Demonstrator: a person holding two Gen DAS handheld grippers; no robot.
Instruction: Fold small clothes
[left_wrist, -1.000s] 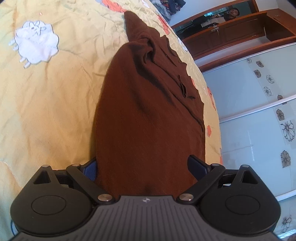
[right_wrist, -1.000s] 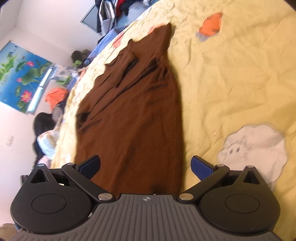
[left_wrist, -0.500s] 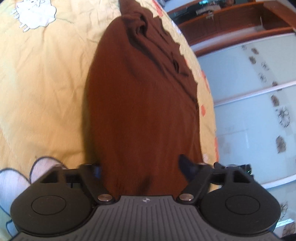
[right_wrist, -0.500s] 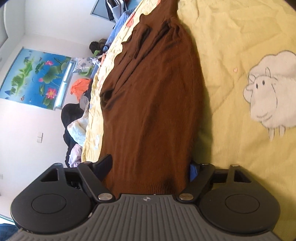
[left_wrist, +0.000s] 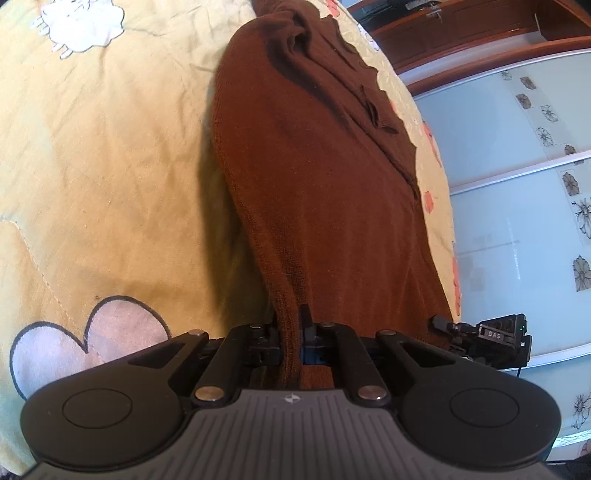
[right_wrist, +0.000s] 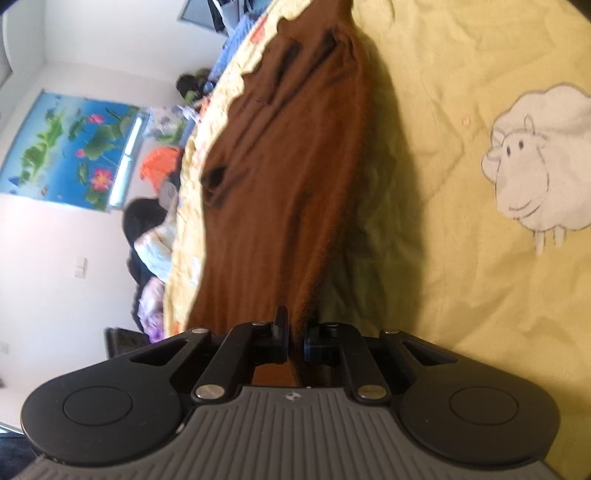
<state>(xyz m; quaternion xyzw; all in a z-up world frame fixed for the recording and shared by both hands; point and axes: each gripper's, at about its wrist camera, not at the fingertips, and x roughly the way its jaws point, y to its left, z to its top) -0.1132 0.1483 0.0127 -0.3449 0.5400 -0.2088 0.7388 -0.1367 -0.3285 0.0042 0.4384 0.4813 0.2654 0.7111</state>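
L tool (left_wrist: 291, 341) clamped on near hem corner of the dark brown knit garment (left_wrist: 317, 177), jaws just closed w/ fabric between. R tool (right_wrist: 295, 338) likewise pinching the other hem corner. Garment lies lengthwise on yellow sheep-print bedspread (left_wrist: 103, 155). Soft, light, drapey knit; hem corners look the right hold.

We saw a matt brown knit garment (left_wrist: 325, 192) on a crinkled yellow cotton quilt (left_wrist: 103, 166). The cabinet (left_wrist: 472, 29) was glossy wood.
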